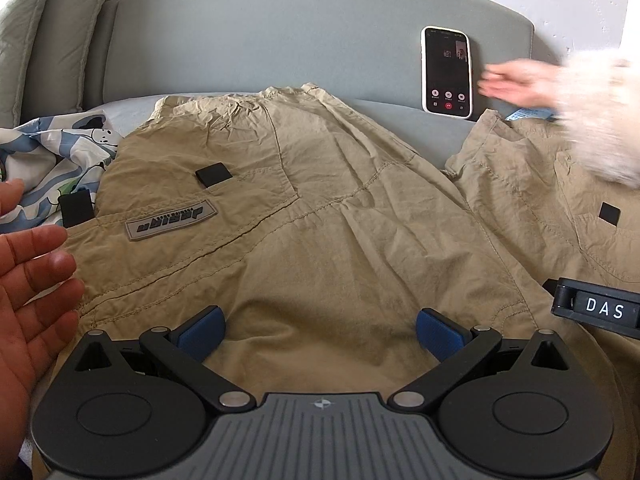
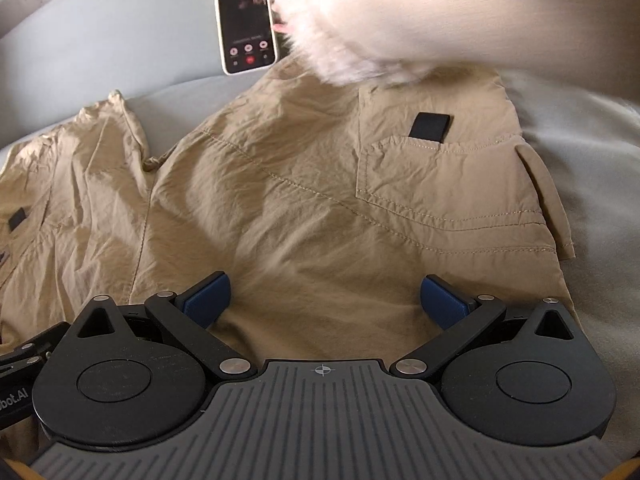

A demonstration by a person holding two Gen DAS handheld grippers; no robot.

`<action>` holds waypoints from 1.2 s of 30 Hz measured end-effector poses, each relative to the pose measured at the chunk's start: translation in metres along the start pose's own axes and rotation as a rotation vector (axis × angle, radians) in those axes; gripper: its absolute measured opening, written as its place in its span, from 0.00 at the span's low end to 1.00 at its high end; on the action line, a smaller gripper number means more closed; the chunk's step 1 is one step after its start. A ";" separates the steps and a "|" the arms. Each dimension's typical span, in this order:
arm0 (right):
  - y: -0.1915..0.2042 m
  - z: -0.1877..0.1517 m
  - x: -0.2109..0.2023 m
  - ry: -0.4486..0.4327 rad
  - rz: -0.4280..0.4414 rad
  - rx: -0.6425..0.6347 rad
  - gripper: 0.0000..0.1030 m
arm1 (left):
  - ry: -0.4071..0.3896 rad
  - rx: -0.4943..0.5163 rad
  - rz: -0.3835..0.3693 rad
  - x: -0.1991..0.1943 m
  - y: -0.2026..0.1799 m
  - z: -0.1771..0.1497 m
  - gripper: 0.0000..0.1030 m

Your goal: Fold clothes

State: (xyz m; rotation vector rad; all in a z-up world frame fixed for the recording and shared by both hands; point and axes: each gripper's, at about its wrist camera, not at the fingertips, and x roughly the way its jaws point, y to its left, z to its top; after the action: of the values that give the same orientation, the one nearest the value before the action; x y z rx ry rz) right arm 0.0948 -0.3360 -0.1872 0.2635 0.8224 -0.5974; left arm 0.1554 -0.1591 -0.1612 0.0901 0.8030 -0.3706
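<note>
Tan cargo shorts lie spread flat on a grey bed, legs pointing toward the headboard, with a grey logo patch and black tabs on the pockets. My left gripper rests open just above the fabric near the waist, nothing between its blue pads. In the right wrist view the same shorts fill the middle, a flap pocket on the right leg. My right gripper is open over the cloth, holding nothing. Part of the right gripper's body shows at the left view's right edge.
A phone showing a call screen leans on the grey headboard; it also appears as the phone in the right view. A hand in a fluffy white sleeve reaches near it. A bare hand is at left. Patterned bedding lies far left.
</note>
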 end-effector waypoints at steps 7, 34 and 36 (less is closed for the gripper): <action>0.000 -0.001 -0.002 0.001 0.002 0.000 1.00 | -0.005 -0.003 0.006 -0.001 -0.001 -0.001 0.99; -0.004 0.007 -0.010 0.014 0.027 0.005 1.00 | 0.035 -0.008 -0.017 -0.023 0.002 0.007 0.99; -0.015 0.010 -0.031 0.013 0.067 0.046 1.00 | 0.038 -0.031 -0.032 -0.049 0.007 0.011 0.99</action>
State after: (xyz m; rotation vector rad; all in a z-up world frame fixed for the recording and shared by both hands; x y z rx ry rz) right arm 0.0756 -0.3405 -0.1568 0.3360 0.8102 -0.5526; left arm 0.1341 -0.1411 -0.1184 0.0553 0.8480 -0.3879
